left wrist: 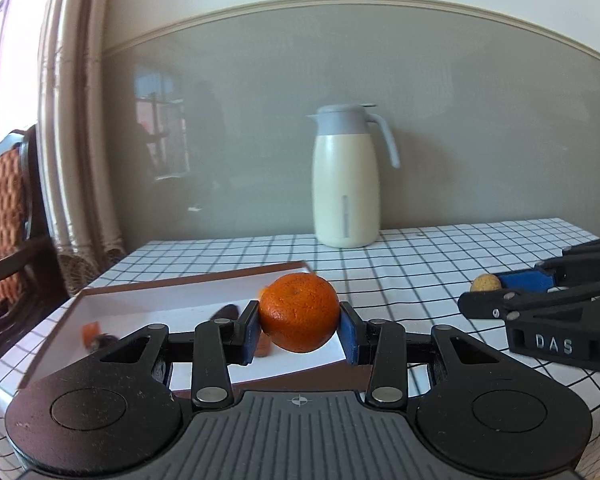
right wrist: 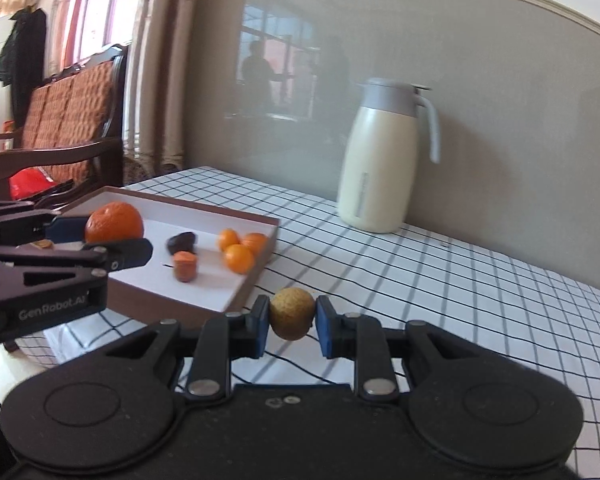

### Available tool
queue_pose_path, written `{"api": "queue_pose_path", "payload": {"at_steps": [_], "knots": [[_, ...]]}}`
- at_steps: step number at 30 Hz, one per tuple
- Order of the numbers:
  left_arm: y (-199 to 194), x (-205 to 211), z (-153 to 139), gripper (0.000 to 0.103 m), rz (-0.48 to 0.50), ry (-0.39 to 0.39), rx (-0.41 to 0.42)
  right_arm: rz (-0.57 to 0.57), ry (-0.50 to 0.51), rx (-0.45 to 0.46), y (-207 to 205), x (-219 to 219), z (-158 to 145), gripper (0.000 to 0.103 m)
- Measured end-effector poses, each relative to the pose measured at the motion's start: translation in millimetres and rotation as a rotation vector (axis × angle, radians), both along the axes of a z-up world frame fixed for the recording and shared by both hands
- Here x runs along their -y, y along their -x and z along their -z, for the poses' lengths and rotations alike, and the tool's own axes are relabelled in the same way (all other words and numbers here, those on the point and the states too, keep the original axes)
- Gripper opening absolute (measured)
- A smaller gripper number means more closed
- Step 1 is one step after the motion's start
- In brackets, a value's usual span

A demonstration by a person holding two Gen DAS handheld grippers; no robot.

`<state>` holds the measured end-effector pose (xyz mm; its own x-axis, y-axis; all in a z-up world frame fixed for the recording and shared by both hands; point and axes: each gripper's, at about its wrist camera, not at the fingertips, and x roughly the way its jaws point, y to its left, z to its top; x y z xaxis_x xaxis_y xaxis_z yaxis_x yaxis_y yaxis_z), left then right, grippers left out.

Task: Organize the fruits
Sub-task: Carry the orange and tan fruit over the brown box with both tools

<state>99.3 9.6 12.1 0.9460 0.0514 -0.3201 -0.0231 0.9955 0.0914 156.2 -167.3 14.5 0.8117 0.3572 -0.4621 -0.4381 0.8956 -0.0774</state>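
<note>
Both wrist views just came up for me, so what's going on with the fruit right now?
The left gripper is shut on a large orange mandarin, held in the air above the shallow brown-rimmed white tray. The right gripper is shut on a small round yellow-brown fruit, held over the black-and-white checked tablecloth just outside the tray's near corner. Already in the tray lie three small orange kumquats, an orange cut piece and a dark fruit. A cream thermos jug stands near the wall.
</note>
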Motion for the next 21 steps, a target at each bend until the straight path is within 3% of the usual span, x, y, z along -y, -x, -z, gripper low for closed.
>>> {"api": "queue_pose_path", "payload": {"at_steps": [8, 21], "knots": [[11, -37, -1, 0.041, -0.077, 0.009, 0.015, -0.104, 0.009, 0.026, 7, -44, -3, 0.016], [21, -88, 0, 0.041, -0.179, 0.033, 0.029, -0.167, 0.001, 0.049, 4, -78, -8, 0.016]]}}
